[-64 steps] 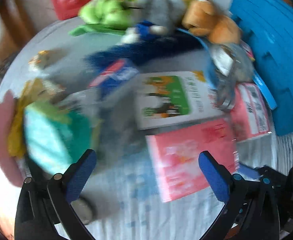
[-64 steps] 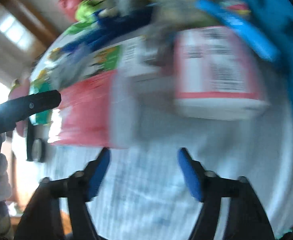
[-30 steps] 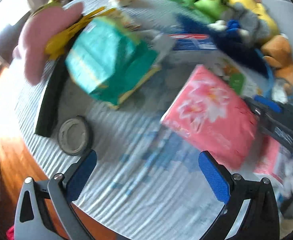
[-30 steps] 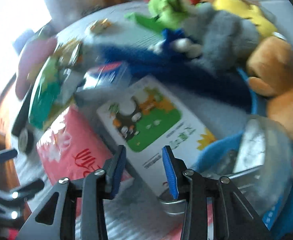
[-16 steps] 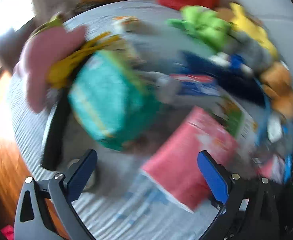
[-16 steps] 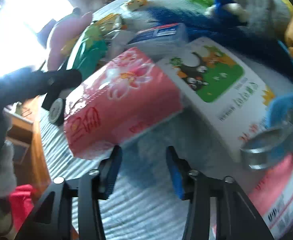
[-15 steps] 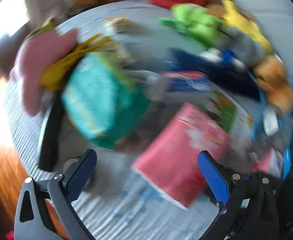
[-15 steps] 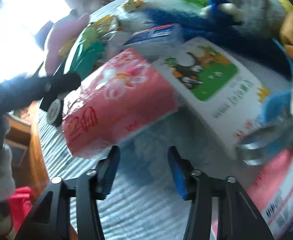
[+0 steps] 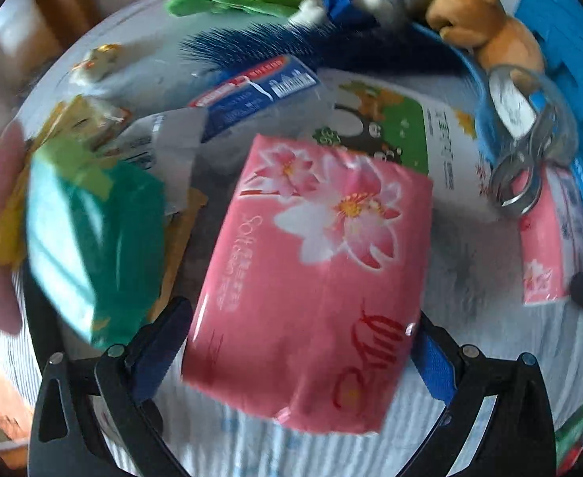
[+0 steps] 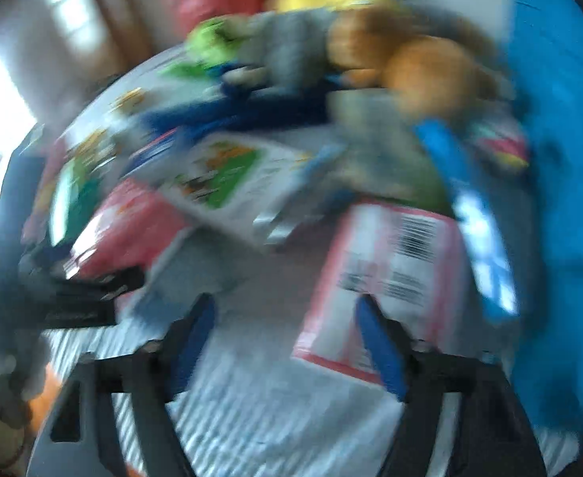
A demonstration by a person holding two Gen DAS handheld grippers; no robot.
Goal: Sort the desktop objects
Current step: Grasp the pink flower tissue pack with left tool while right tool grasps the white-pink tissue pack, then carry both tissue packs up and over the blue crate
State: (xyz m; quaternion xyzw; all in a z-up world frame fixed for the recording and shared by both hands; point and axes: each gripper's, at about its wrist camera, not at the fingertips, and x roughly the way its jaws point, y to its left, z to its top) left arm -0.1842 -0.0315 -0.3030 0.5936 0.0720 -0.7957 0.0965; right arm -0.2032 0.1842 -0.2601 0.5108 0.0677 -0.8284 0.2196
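A pink tissue pack printed with flowers lies on the striped cloth, its near end between the fingers of my left gripper. Those jaws stand wide, a pad close to each side of the pack. The right wrist view is blurred. In it my right gripper points down at bare cloth and its jaws are opening with nothing between them. A second pink pack, barcode side up, lies just behind its right finger. The left gripper shows there as a dark shape beside the first pink pack.
A green pack lies left of the pink one. Behind are a blue-and-white pack, a white box with a green picture and a clasp-lid glass jar. Plush toys and a blue basket fill the back and right.
The left gripper has rolled and come down over the flowered pink pack, which now sits between its fingers. The right gripper went from shut to wide and swung right toward the barcode pack.
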